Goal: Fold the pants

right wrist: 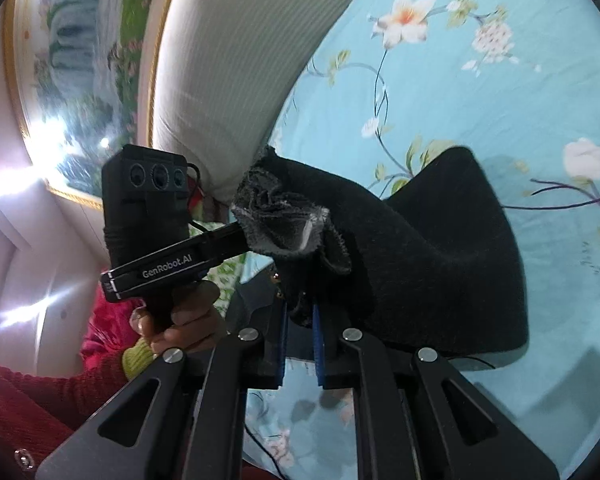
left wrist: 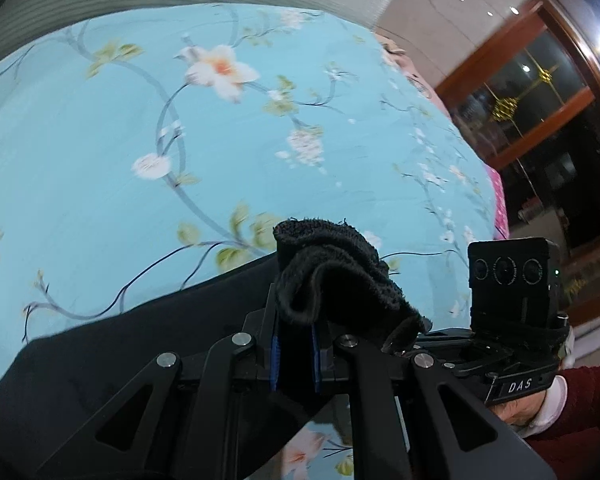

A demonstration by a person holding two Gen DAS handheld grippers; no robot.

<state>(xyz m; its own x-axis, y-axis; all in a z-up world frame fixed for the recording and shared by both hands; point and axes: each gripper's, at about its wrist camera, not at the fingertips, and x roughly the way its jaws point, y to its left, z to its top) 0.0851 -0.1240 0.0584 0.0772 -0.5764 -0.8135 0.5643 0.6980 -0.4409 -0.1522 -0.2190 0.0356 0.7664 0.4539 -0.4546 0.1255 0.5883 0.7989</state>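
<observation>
A bed (left wrist: 100, 140) under a light-blue floral sheet fills both views, with a pale ribbed headboard (right wrist: 220, 80) at its edge. The black pants (right wrist: 440, 248) are lifted off the sheet, hanging in a broad drape between the two grippers. The left gripper (left wrist: 296, 344) has its jaws pinching a bunched hem of the pants; the right gripper (right wrist: 300, 344) pinches another bunched edge (frayed, greyish inside). Each handle sits in a red-sleeved hand (right wrist: 180, 324).
</observation>
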